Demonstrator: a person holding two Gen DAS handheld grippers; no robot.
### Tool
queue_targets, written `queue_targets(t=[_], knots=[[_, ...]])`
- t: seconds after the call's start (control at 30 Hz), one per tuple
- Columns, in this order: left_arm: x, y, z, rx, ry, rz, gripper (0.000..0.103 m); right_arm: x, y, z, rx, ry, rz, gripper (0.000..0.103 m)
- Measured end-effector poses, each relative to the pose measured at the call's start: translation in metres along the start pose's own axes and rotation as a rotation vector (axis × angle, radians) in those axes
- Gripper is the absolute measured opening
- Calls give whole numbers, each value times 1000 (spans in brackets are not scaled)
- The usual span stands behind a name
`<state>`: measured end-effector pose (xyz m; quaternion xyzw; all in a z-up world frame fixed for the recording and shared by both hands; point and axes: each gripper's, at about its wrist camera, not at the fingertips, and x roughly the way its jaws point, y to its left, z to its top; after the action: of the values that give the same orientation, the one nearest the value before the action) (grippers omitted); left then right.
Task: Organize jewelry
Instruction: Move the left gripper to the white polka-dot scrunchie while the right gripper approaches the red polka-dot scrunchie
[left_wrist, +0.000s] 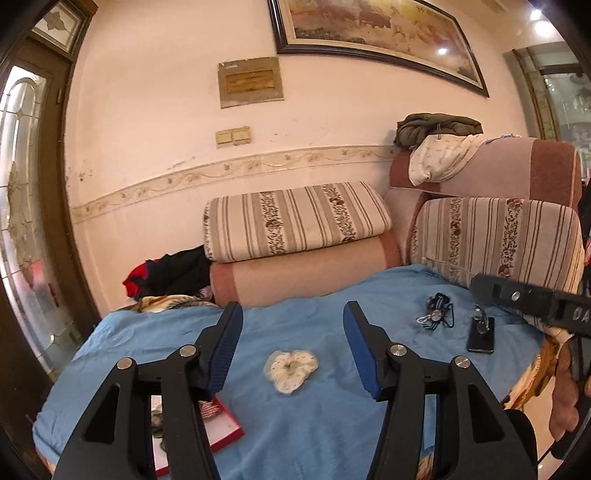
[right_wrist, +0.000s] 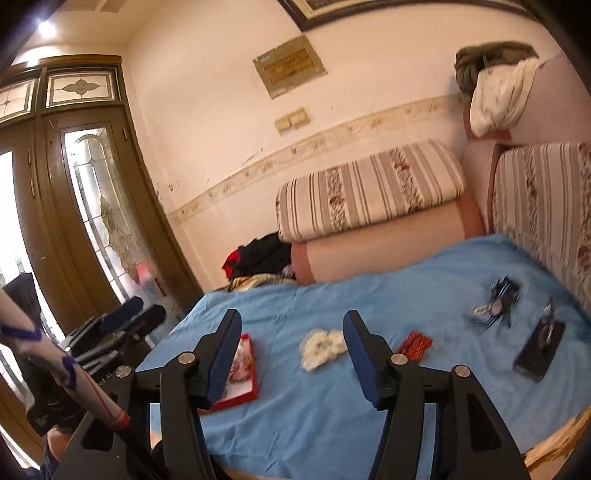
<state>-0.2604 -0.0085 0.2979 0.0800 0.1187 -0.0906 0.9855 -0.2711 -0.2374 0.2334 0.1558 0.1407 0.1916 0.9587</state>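
left gripper (left_wrist: 291, 334): gaping wide, holding nothing, hovering over white scrunchie (left_wrist: 291, 370); right gripper (right_wrist: 291, 334): gaping wide, empty | red box (right_wrist: 242, 373): lying left of scrunchie; keys (right_wrist: 495, 308): lying right of it

Blue sheet (left_wrist: 325, 424) over couch seat under my claws. White crocheted flower (left_wrist: 291, 370) mid-sheet. Red tray (right_wrist: 242, 373) at near left edge. Small red packet (right_wrist: 414, 344) just right of flower. Keys bunch (left_wrist: 435, 314) and dark phone (left_wrist: 481, 335) far right, near striped cushion.
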Motion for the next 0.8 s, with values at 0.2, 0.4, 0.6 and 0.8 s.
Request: queue_targets(t=[0.2,0.4,0.6,0.8], knots=[[58,10,-16,-28,101,-28,56,27,-20,-1,26,32,-63,68],[127,34,-61,-72,259,-20,56,103,-69,-25,177,179,-133,68],[199,75,-105,-205,410,-27,56,149,-114,-56,282,292,-191,68],[265,97,-115,-322,485,-87,56,168,-152,-60,329,312,-285,68]])
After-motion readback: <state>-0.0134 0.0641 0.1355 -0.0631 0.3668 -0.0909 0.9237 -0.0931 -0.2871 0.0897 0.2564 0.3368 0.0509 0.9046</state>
